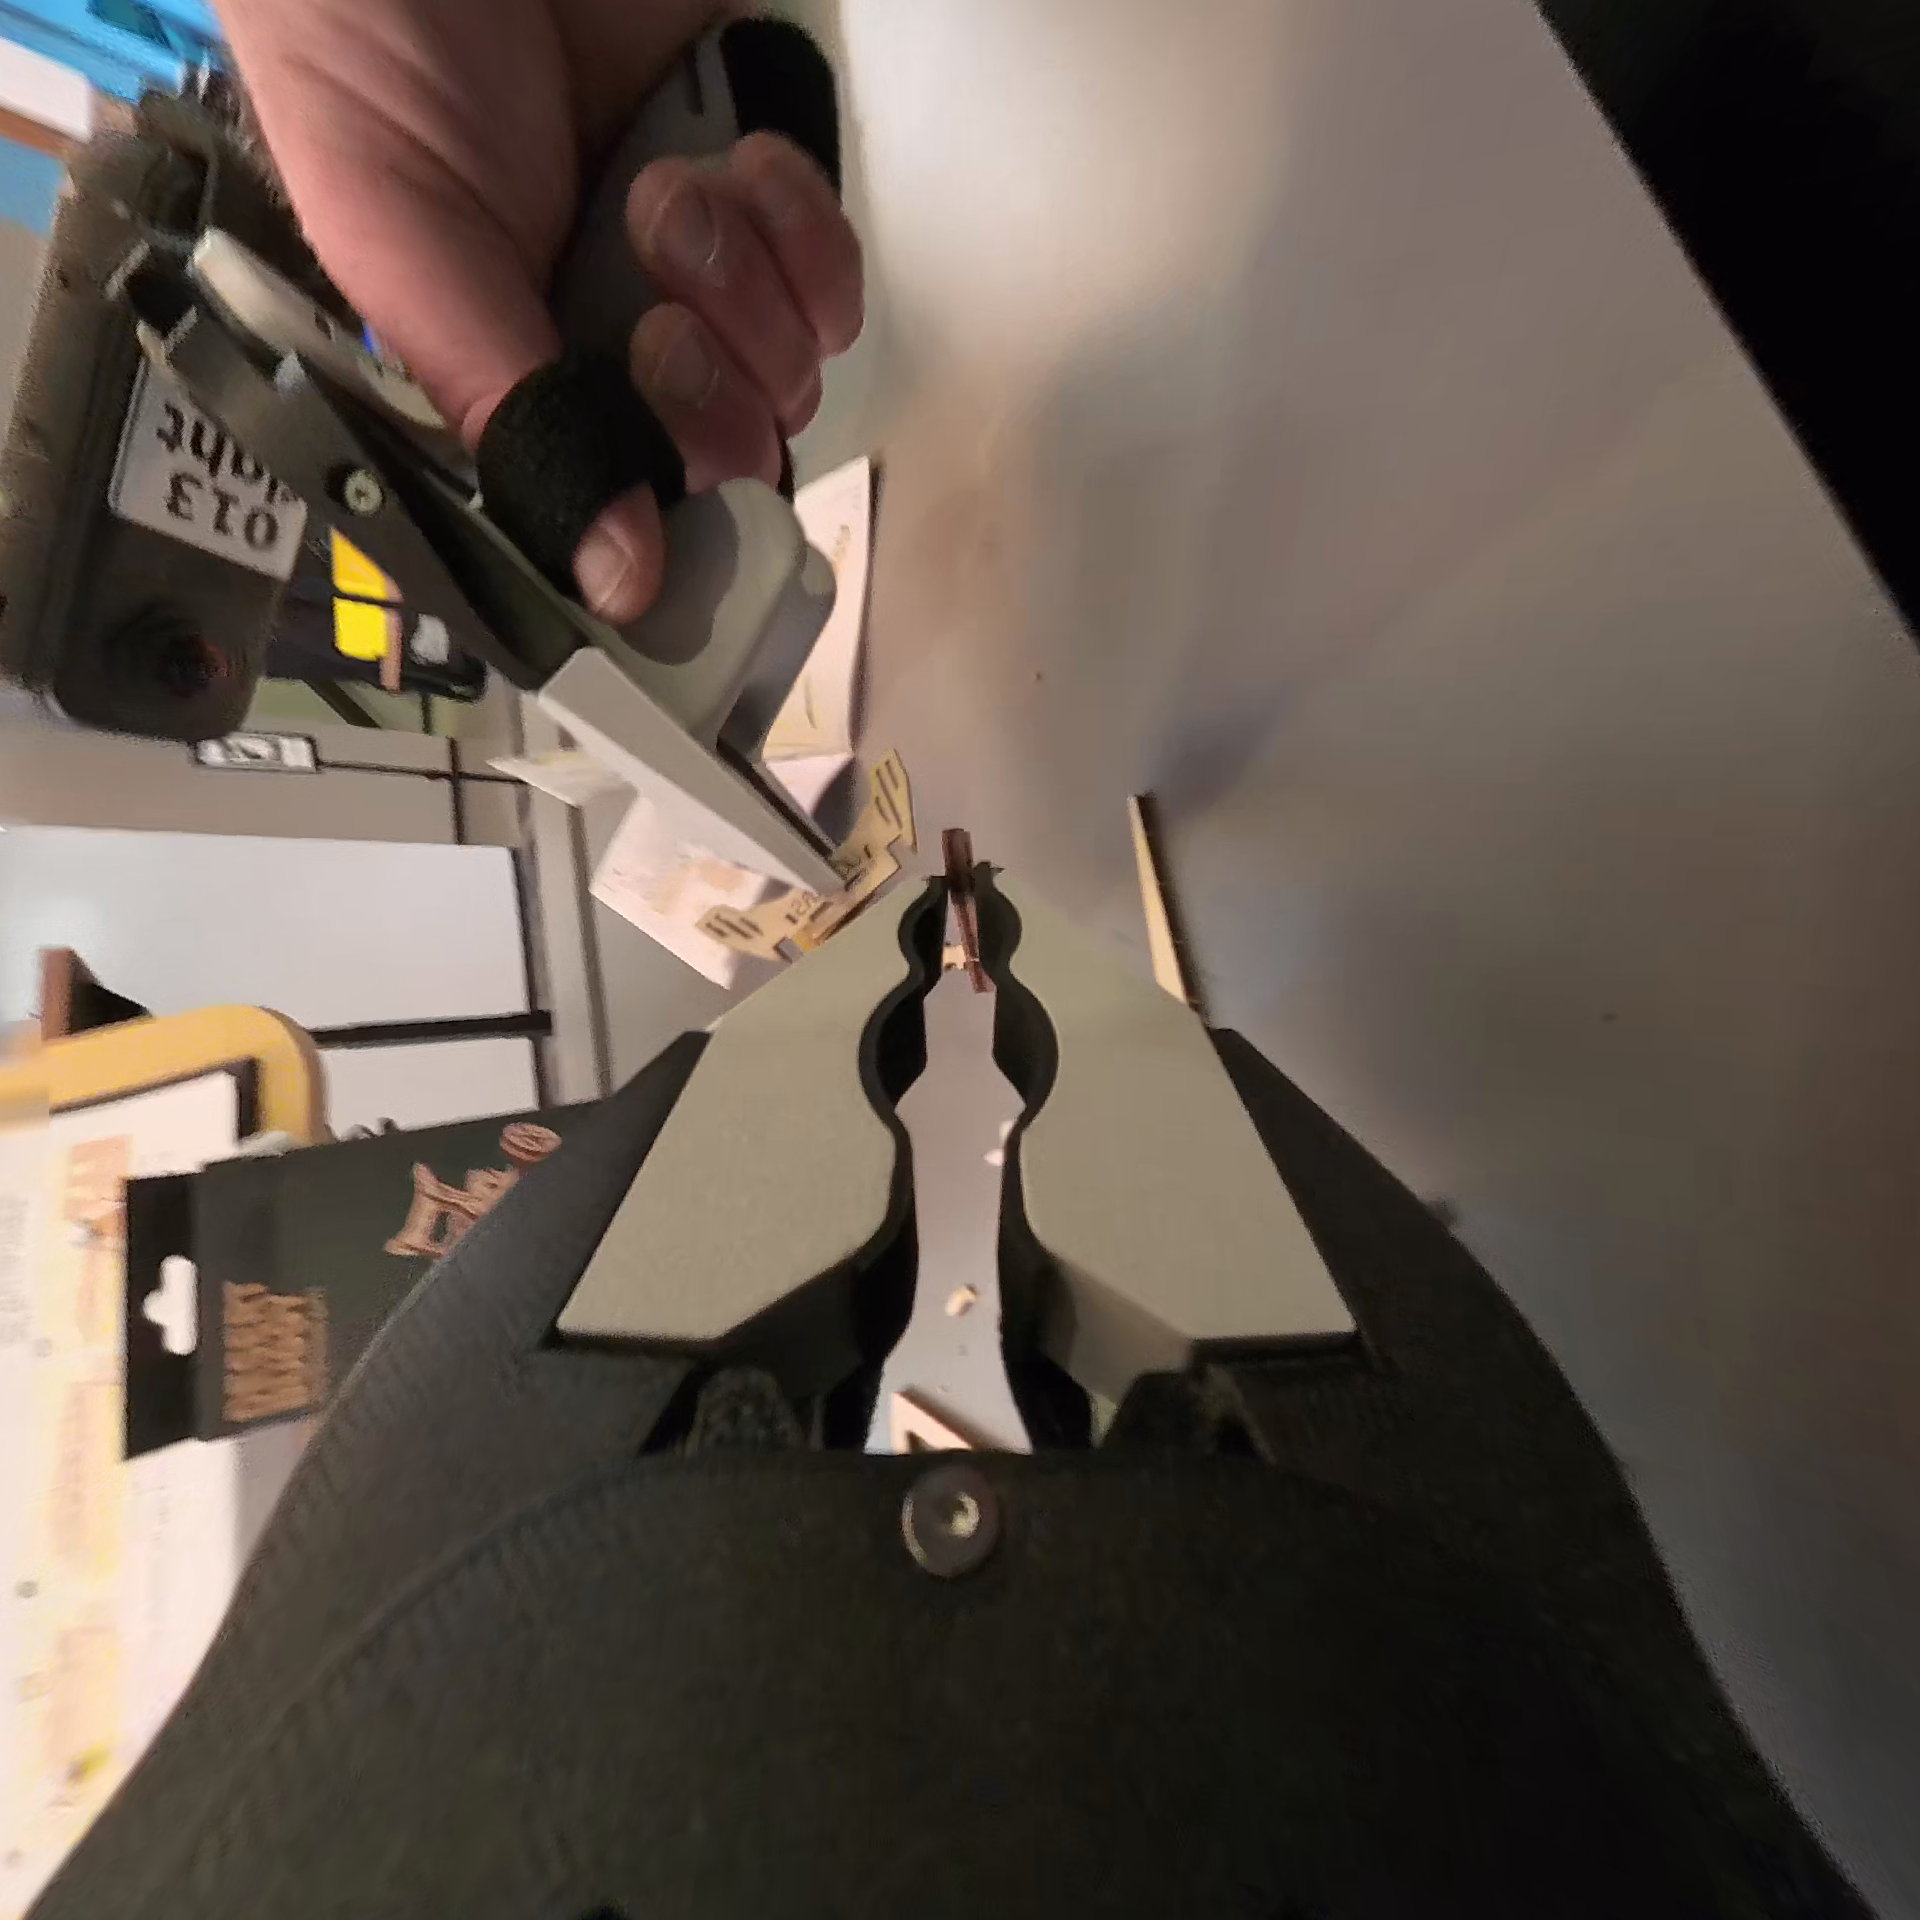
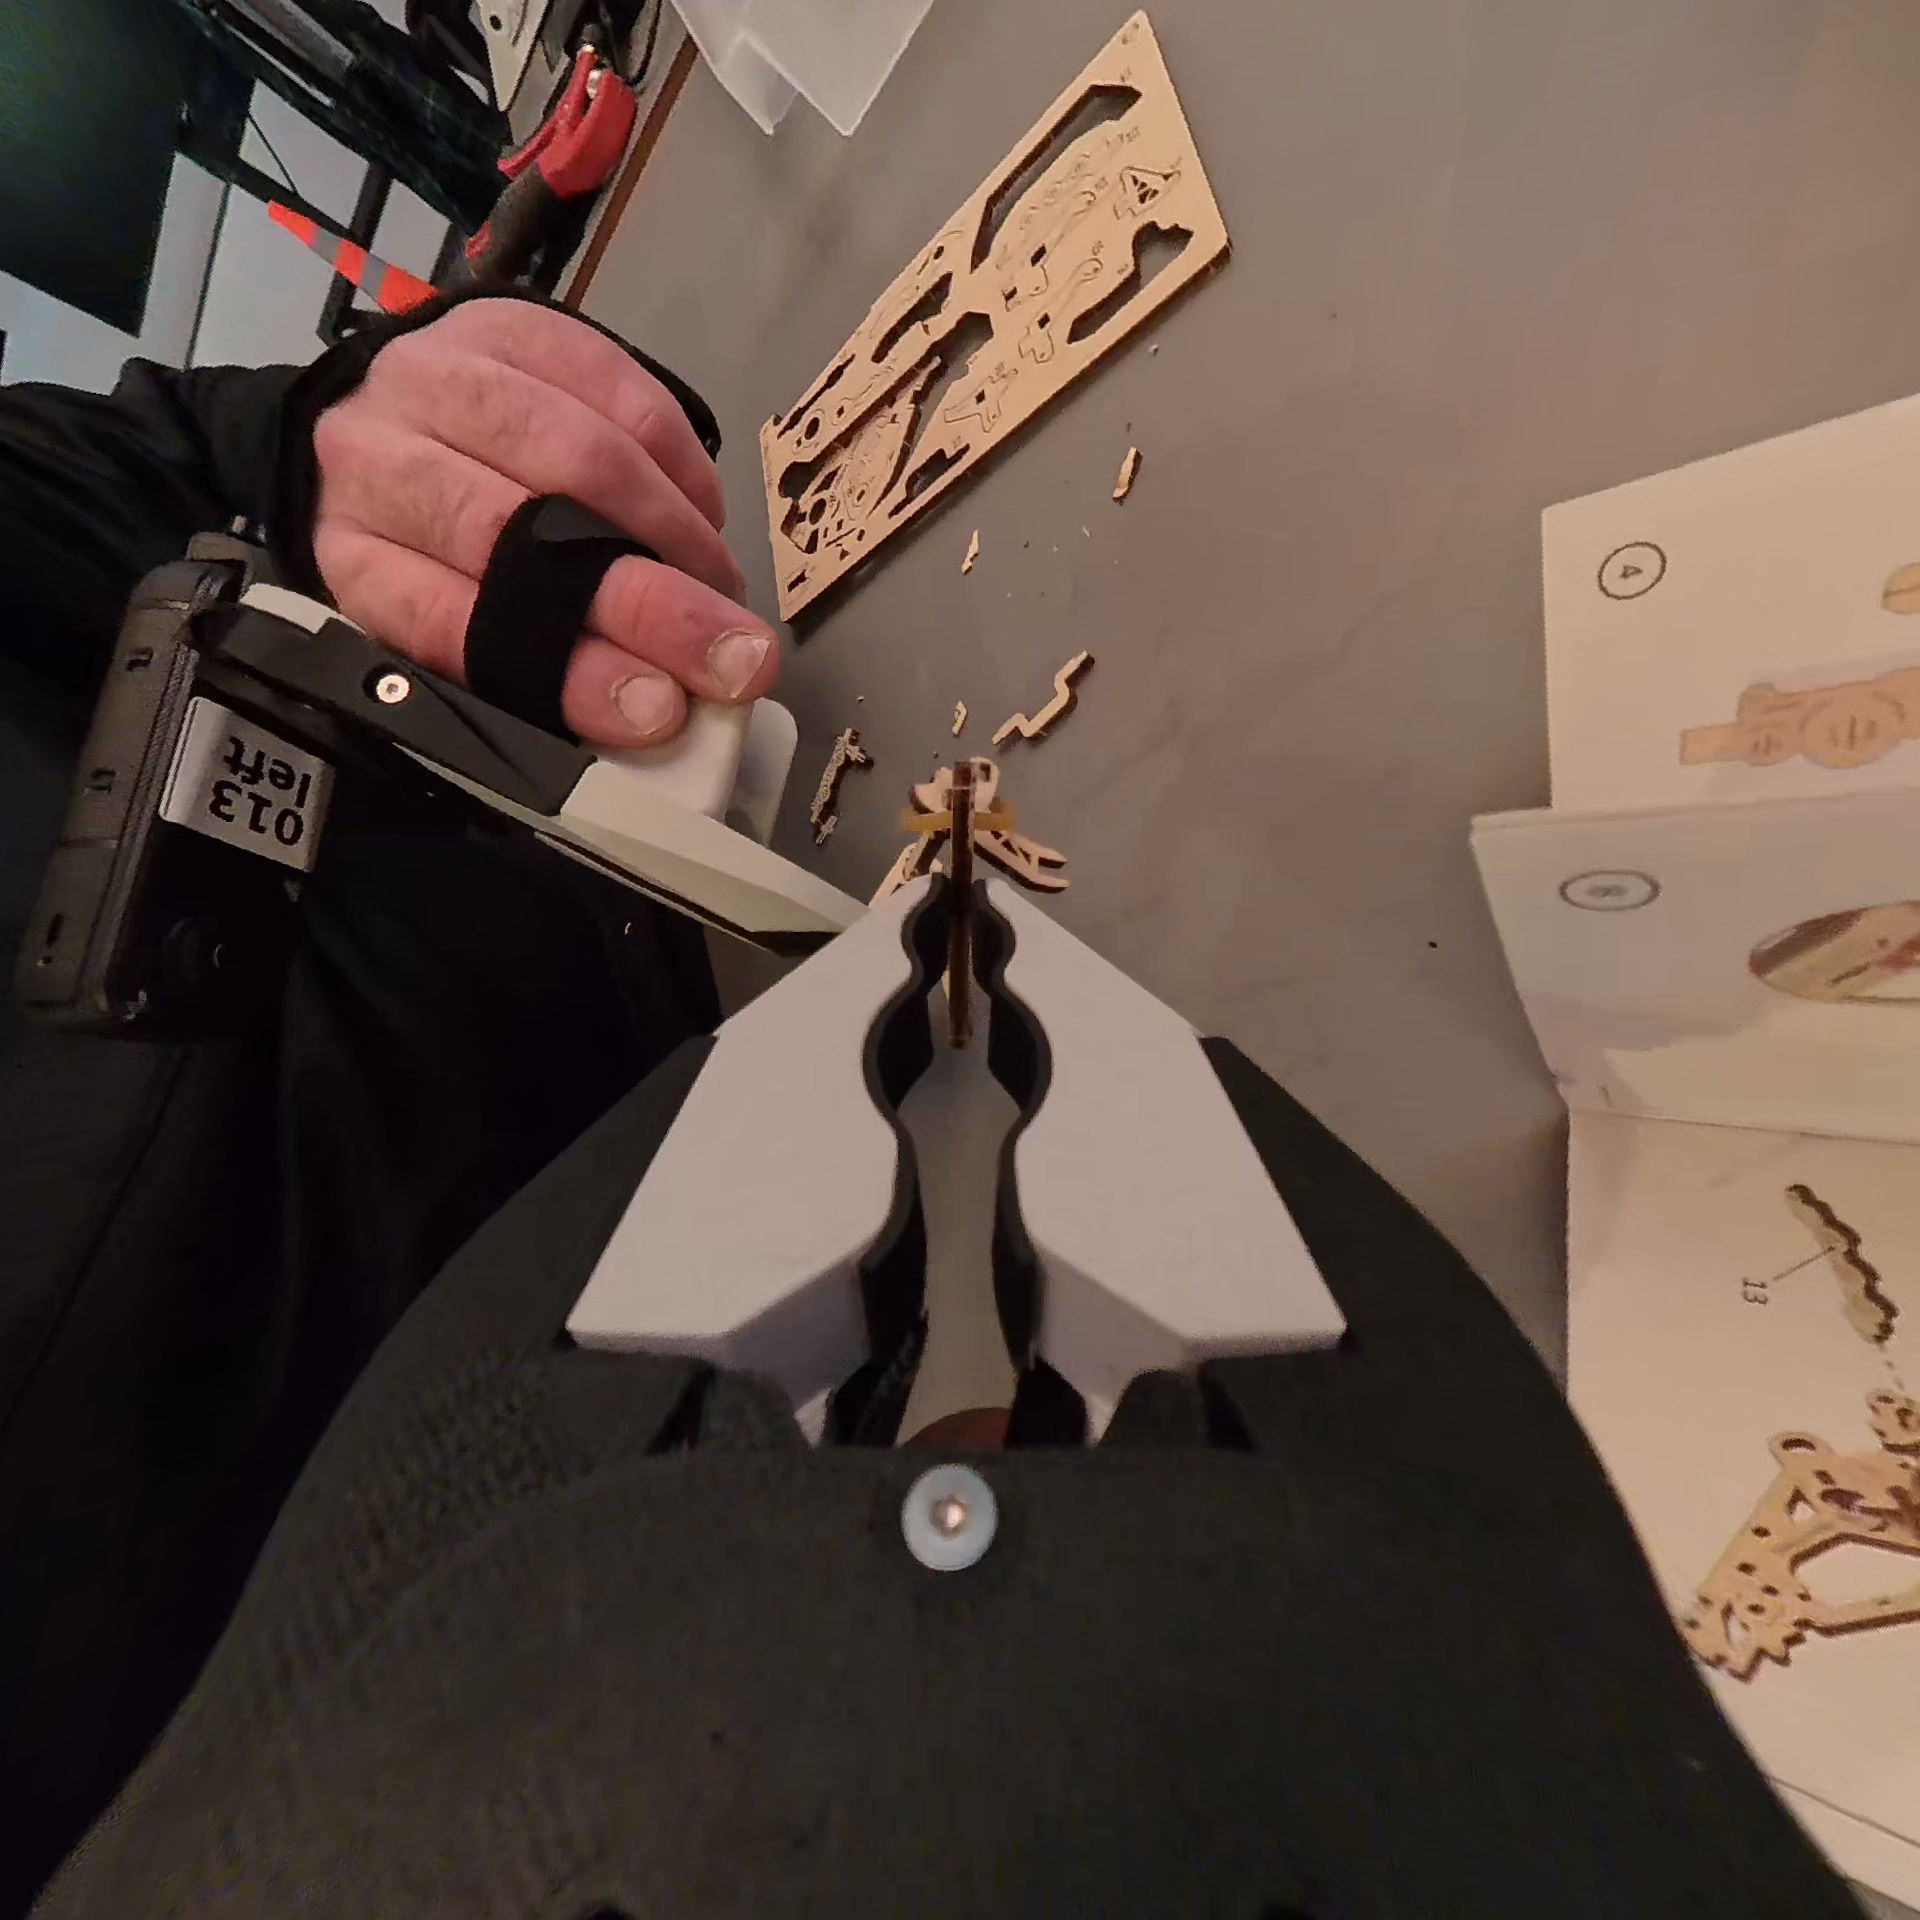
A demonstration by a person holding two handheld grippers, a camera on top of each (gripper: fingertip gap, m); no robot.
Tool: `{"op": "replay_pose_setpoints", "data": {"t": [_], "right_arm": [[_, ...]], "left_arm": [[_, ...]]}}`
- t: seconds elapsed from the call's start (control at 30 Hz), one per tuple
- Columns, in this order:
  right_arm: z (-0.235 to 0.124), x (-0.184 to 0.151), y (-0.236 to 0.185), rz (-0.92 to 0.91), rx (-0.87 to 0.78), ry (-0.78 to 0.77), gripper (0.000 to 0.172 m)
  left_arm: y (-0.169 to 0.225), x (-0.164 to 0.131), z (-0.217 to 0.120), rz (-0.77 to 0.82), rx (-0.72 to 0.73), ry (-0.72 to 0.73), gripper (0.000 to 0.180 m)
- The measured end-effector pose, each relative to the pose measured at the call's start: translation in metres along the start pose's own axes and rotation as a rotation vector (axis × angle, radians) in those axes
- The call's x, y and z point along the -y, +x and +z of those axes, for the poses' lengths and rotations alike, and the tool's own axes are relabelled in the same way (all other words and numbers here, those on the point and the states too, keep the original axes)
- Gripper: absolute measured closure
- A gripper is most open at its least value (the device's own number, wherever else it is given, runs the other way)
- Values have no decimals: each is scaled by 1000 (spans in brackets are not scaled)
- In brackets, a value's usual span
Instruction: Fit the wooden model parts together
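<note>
Both jaws pinch thin wooden pieces point(image 2: 958, 914) edge-on above grey table point(image 2: 1351, 623)

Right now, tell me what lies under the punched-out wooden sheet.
Only the grey table shows around the wooden sheet and through its cut-out holes. Whatever its solid parts cover is hidden.

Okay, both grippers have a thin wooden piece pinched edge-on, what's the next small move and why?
Probably ease the left gripper closer to the right gripper and line the two edges up. Each is shut on a thin wooden part, and the tips sit close but the parts look not yet joined.
</note>
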State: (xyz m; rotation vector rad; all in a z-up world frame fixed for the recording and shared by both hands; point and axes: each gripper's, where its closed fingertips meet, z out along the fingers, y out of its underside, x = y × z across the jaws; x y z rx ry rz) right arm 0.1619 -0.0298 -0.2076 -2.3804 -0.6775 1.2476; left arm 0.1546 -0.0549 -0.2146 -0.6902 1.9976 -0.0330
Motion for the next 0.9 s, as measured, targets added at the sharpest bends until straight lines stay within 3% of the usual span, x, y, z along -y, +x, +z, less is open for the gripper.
{"op": "replay_pose_setpoints", "data": {"t": [0.5,0.6,0.73,0.9], "right_arm": [[12,1,7,-11,-18,56,171],[13,-1,6,-18,-19,59,171],[15,-3,6,-26,-30,60,171],[15,-4,7,-24,-36,67,171]], "left_arm": [[-2,-16,-19,-233,-66,78,148],[-4,-34,-14,-319,-133,36,123],[1,-38,-3,-292,-196,20,97],[4,-27,7,-200,-194,53,106]]}}
